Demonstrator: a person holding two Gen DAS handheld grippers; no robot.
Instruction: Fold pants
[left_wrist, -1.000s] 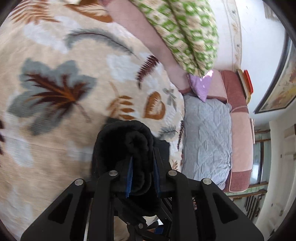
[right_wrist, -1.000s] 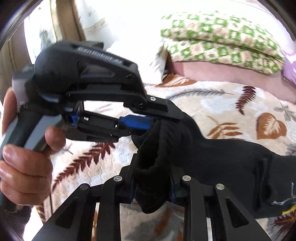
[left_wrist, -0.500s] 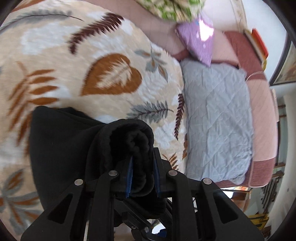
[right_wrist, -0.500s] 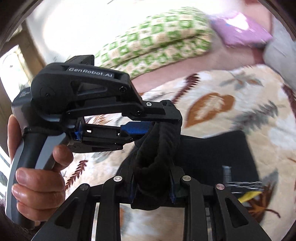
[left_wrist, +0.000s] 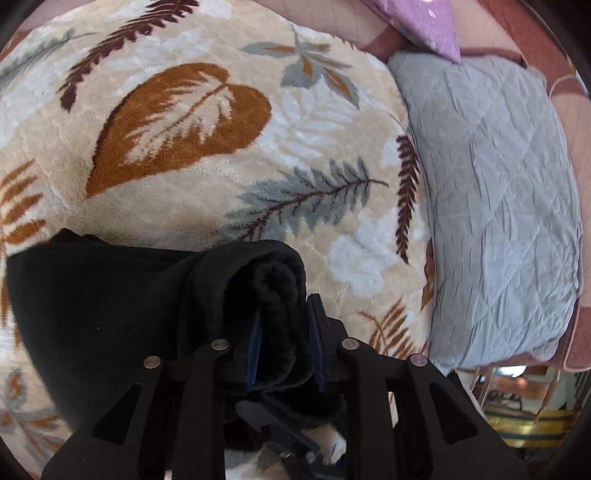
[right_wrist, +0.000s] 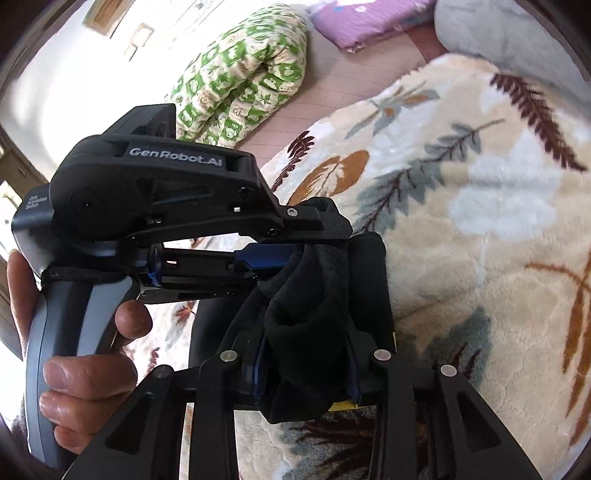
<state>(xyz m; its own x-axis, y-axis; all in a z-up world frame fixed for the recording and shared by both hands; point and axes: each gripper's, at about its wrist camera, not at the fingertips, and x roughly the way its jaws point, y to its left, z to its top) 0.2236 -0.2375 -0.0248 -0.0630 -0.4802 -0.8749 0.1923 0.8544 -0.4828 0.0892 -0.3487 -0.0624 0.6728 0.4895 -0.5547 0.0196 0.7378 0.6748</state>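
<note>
The black pants (left_wrist: 92, 302) lie on a beige leaf-patterned blanket (left_wrist: 221, 184), their flat part spreading to the left. My left gripper (left_wrist: 284, 314) has a thick rolled bunch of the fabric between its blue pads. The jaws are opening, and the cloth still fills the gap and touches both pads. In the right wrist view, my right gripper (right_wrist: 306, 339) holds another bunch of the pants (right_wrist: 310, 295). Its jaws are also opening, with fabric against both pads. The left gripper (right_wrist: 295, 243) pinches the same edge just beyond it, a hand (right_wrist: 85, 380) on its handle.
A grey quilted cushion (left_wrist: 498, 203) lies at the blanket's right edge, with a purple pillow (left_wrist: 428, 22) behind it. A green-patterned folded quilt (right_wrist: 243, 81) sits at the head of the bed. Beyond the cushion the bed ends, and floor and furniture show.
Both grippers swept across the blanket with the pants' edge, the view moving towards the grey cushion. The flat black fabric now lies under and left of the held bunch. Both jaws stand slightly wider.
</note>
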